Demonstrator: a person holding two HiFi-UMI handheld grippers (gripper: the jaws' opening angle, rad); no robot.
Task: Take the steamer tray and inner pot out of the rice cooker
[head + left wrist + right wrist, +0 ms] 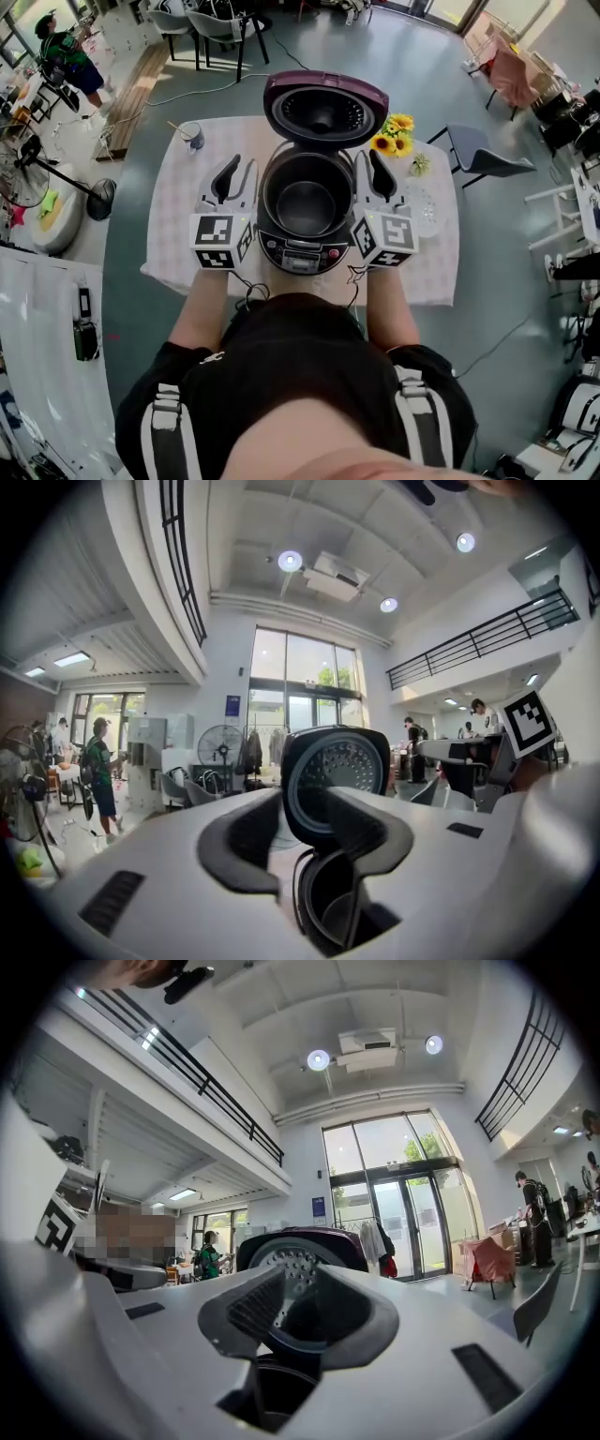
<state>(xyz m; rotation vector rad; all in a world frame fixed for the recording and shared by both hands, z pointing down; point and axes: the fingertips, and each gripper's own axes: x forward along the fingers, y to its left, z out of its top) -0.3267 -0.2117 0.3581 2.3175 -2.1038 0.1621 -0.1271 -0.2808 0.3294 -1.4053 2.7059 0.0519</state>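
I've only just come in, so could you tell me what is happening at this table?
A person stands at the table with a gripper in each hand. The rice cooker has its lid up and the inner pot sits inside. The left gripper and right gripper flank the cooker, one at each side of the pot's rim, jaws slightly apart and holding nothing. No steamer tray shows in the cooker; the pot is not yet lifted.

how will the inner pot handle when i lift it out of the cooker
The inner pot looks like rigid dark metal, so it probably won't flex. Its smooth, glossy wall could be slippery. It sits deep in the rice cooker, so it likely needs a straight upward lift.
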